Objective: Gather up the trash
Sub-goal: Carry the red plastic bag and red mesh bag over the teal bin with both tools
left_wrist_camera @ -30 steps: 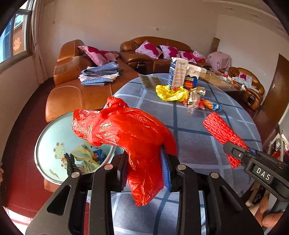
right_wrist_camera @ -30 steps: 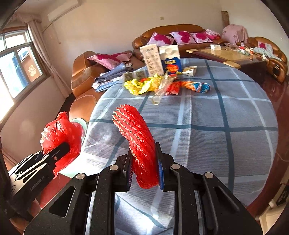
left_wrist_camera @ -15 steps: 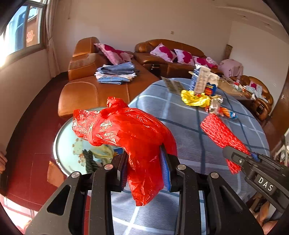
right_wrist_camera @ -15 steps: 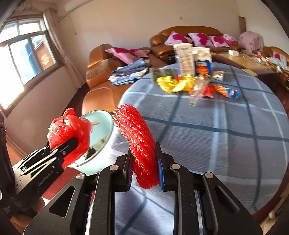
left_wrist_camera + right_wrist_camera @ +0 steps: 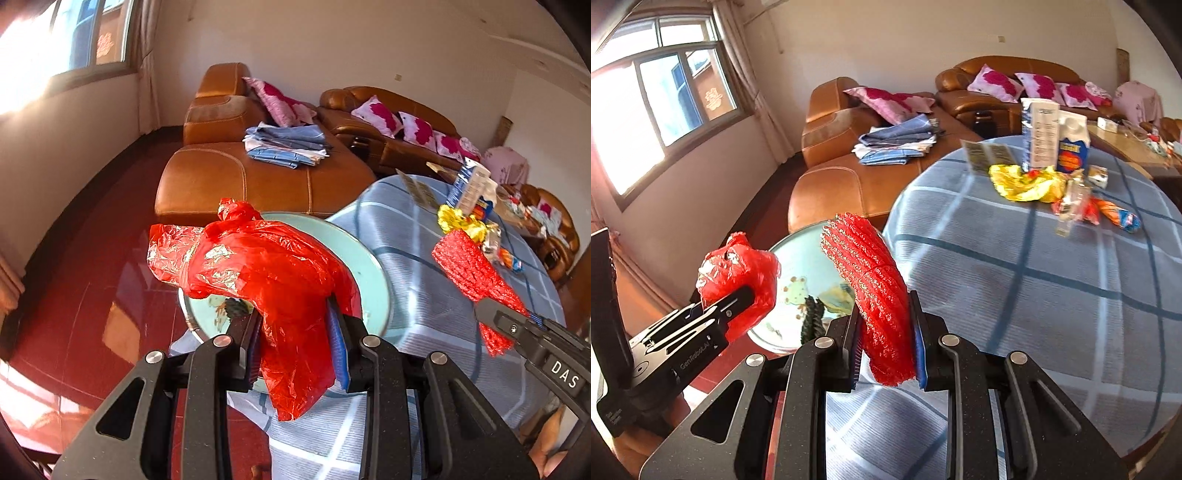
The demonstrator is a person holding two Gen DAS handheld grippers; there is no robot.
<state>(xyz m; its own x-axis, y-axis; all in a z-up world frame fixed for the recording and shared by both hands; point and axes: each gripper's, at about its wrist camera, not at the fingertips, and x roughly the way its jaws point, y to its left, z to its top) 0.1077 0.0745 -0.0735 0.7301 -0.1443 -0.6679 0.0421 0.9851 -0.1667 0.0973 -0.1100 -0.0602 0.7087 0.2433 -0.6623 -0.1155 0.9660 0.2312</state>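
the red bag is pinched in the left gripper over the bin, ready to be dropped. the red net is squeezed in the right gripper, beside the bin too.

The red bag hides most of the basin's contents.

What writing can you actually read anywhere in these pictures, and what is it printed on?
"DAS": white letters on the right gripper, seen from the left wrist camera.
"GenRobot.AI", last letters unclear: on the side of the left gripper, seen from the right wrist camera.
Tall white carton and blue-and-orange carton: print too blurred to read.
Red window decoration: unreadable.
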